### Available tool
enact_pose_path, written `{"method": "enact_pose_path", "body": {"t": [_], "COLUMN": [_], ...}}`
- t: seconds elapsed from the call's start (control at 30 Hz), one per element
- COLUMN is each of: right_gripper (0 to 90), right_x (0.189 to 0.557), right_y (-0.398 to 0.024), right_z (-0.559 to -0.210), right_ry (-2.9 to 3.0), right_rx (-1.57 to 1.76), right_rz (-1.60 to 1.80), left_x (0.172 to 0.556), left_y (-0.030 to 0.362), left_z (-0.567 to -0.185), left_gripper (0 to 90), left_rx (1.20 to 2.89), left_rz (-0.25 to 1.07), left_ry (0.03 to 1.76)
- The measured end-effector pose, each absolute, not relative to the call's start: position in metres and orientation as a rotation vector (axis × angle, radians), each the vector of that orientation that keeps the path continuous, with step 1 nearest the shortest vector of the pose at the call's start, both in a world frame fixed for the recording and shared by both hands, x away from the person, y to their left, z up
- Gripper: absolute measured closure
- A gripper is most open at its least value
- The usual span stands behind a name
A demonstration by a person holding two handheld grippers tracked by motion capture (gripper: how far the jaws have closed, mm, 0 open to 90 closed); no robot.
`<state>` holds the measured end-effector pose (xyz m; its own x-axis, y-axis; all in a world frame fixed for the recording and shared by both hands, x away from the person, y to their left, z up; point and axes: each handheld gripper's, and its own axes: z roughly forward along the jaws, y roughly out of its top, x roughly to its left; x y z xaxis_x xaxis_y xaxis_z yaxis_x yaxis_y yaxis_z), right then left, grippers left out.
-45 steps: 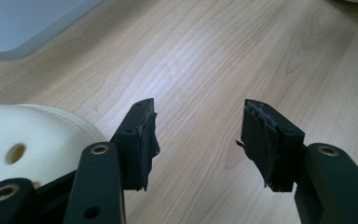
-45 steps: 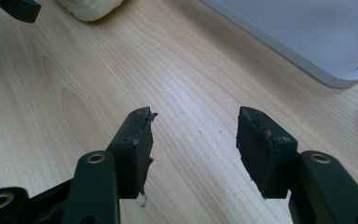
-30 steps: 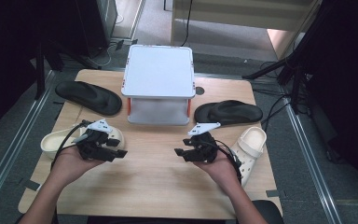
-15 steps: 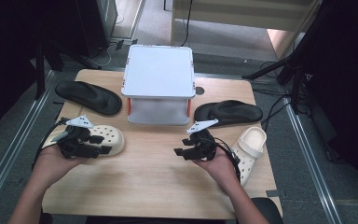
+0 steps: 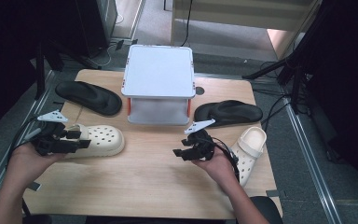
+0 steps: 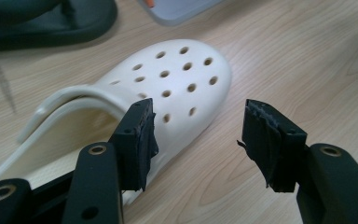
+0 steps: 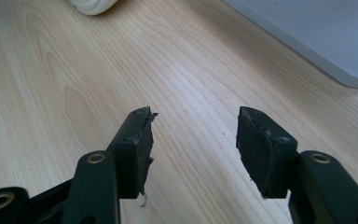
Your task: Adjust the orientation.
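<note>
A cream clog (image 5: 98, 140) with holes in its toe lies on the wooden table (image 5: 144, 186) at the left. My left gripper (image 5: 81, 138) hovers over its heel end, jaws open; in the left gripper view the clog (image 6: 168, 88) lies under and beyond the left jaw, nothing pinched at my left gripper (image 6: 196, 135). A second cream clog (image 5: 249, 147) lies at the right, by the wrist of the right hand. My right gripper (image 5: 179, 148) is open over bare wood mid-table, and it (image 7: 193, 144) holds nothing.
A white lidded box (image 5: 159, 88) with orange clips stands at the middle back. One black flip-flop (image 5: 87, 97) lies left of it, another (image 5: 228, 112) right of it. Cables trail from both grippers. Dark stands and floor surround the table.
My left gripper has moved left and slightly up, from beside the clog's toe to over its heel end. The right gripper has stayed where it was.
</note>
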<state>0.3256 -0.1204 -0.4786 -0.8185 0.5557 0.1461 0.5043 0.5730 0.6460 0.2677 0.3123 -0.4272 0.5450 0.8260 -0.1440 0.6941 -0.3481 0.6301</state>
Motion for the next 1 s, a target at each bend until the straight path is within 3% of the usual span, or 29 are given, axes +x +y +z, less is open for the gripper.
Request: {"method": "enact_pose_path", "body": {"t": [0.4,0.8,1.0], "right_gripper": [46.8,46.8,46.8], "right_x": [0.326,0.327,0.327], "right_y": [-0.117,-0.117,-0.117], "right_z": [-0.482,-0.484,-0.484], "right_ry": [2.737,2.744,2.746], "right_rx": [0.919,0.924,0.923], "right_rz": [1.055,1.031,1.028], "left_x": [0.272,0.279,0.284], "left_y": [0.346,0.348,0.337], "left_z": [-0.437,-0.452,-0.461], "left_gripper": [43.5,41.9,40.7], "left_rx": [2.136,2.122,2.211], "left_rz": [0.278,0.208,0.199], "left_ry": [1.324,1.307,1.298]}}
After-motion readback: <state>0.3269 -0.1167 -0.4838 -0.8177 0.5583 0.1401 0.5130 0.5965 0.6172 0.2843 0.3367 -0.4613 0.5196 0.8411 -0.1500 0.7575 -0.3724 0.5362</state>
